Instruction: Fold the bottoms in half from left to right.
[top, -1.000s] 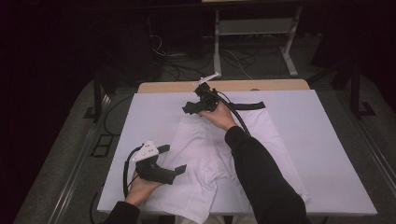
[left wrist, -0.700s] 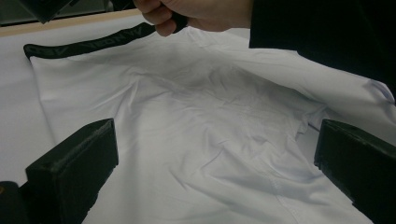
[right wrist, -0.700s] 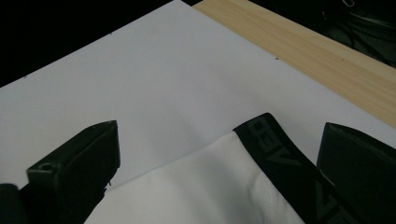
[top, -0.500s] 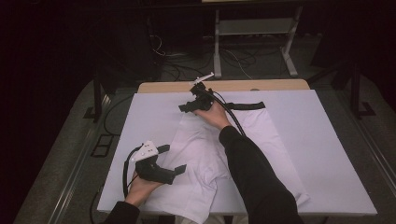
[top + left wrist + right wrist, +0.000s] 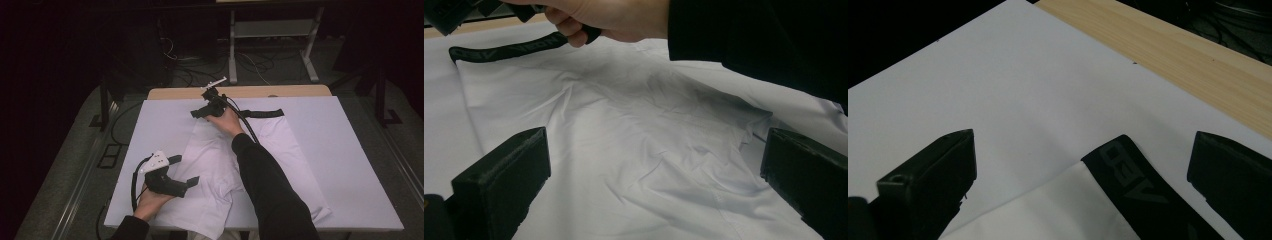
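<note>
White, thin cloth: the garment [image 5: 240, 165] lies flat mid-table, its black waistband [image 5: 265, 113] at the far edge. Expect it light, limp, prone to bunching. Left claw [image 5: 654, 165] hovers spread over its wrinkles. Right claw [image 5: 1083, 165] gapes at the waistband's end [image 5: 1138, 190]; pinch that firmer band.

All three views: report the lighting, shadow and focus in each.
High view: dim, the room beyond the table nearly black, the white garment soft and low in contrast. Left gripper view: the sleeve's shadow darkens the garment's middle, and the near jaws are slightly blurred. Right gripper view: evenly lit, the black waistband and its lettering a little soft, no glare.
</note>
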